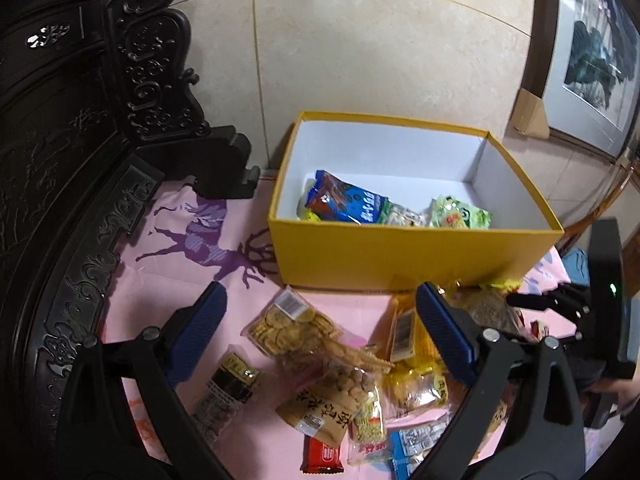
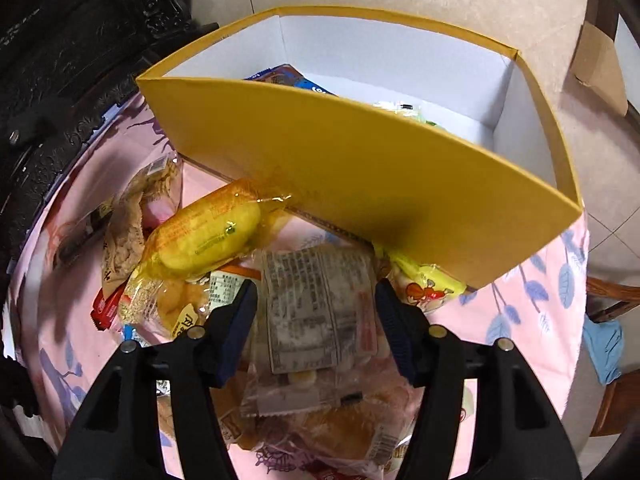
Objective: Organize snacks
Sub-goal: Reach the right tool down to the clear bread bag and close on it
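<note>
Several snack packets already lie in the yellow box point(image 1: 400, 256), which fills the middle of the left wrist view and the upper half of the right wrist view; many more remain heaped on the pink tablecloth point(image 1: 168, 264) in front of it. The biggest risk is the box itself: its near wall stands just above the pile, so a packet lifted carelessly could catch the rim and tip or shove the box.

Lower centre of the right wrist view, the right gripper point(image 2: 316, 320) is spread apart with a clear labelled packet point(image 2: 316, 308) between its pads, apparently not pinched yet. Closing here may trap the neighbouring wrappers too, or slide off slick film.

The yellow cake packet point(image 2: 208, 236), left of centre, leans on the pile and could roll away if it is jostled.

In the left wrist view the left gripper point(image 1: 316, 320) is wide and empty above a biscuit bag point(image 1: 288, 324); squeezing could crush them.
</note>
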Demonstrator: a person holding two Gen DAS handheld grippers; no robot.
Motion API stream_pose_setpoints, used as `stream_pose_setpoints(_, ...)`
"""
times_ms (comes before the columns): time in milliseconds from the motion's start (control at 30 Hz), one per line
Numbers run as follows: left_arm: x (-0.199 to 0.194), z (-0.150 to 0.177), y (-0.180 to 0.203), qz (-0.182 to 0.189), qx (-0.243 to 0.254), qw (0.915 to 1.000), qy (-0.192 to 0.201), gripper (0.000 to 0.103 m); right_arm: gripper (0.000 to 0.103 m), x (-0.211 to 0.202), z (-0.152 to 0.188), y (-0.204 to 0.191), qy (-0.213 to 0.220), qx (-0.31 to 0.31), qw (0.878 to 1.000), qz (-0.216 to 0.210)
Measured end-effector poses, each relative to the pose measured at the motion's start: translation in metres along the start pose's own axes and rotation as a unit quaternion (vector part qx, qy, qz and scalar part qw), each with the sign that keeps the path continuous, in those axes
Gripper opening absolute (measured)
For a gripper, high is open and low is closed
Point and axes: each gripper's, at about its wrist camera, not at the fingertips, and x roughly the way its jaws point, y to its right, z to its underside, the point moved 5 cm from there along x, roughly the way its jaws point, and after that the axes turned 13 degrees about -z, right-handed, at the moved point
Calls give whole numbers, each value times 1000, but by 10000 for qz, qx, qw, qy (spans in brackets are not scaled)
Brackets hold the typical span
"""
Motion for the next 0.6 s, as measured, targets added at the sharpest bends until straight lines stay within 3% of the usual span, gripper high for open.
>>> stream_pose_setpoints(400, 1, 26, 53, 659, 709, 9953, -14, 97, 64, 19, 3, 7, -391, 80, 9992, 14)
stream_pose_setpoints(600, 12, 40, 85, 1005, 1174, 9880, -58, 97, 51, 20, 9, 7, -502, 181, 9982, -274)
